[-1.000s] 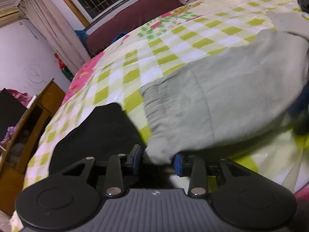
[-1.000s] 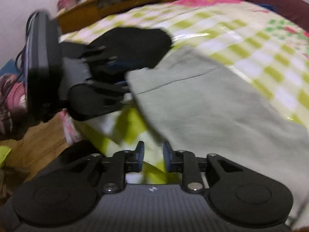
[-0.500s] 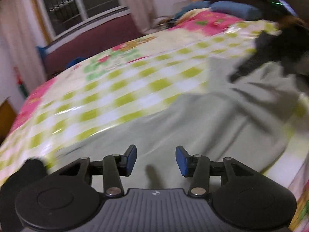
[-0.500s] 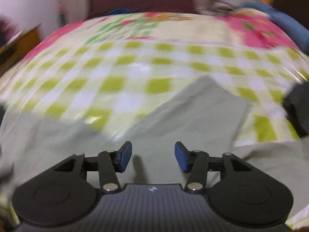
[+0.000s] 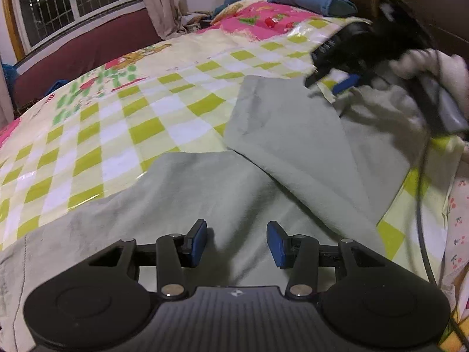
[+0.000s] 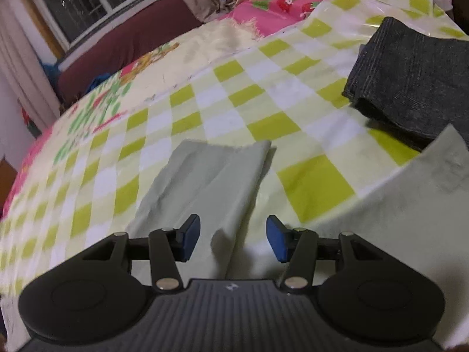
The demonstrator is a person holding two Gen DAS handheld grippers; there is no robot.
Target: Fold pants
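Here the left gripper (image 5: 236, 243) hangs released over the pants (image 5: 205, 205), its blue pads apart with only flat grey-green cloth beneath them, nothing pinched. Its jaws have just been opening, and so have those of the right gripper (image 6: 233, 242), which likewise stands unclenched above a narrow leg end (image 6: 205, 182) of the same pants. Both seem to be let go so the cloth can settle flat before a new hold is taken. The pants lie spread on the bed (image 5: 132, 111), over its checked yellow-green cover, one leg folded across the other in the left view. A dark folded garment (image 6: 410, 82) rests well aside, probably finished work kept out of the way.
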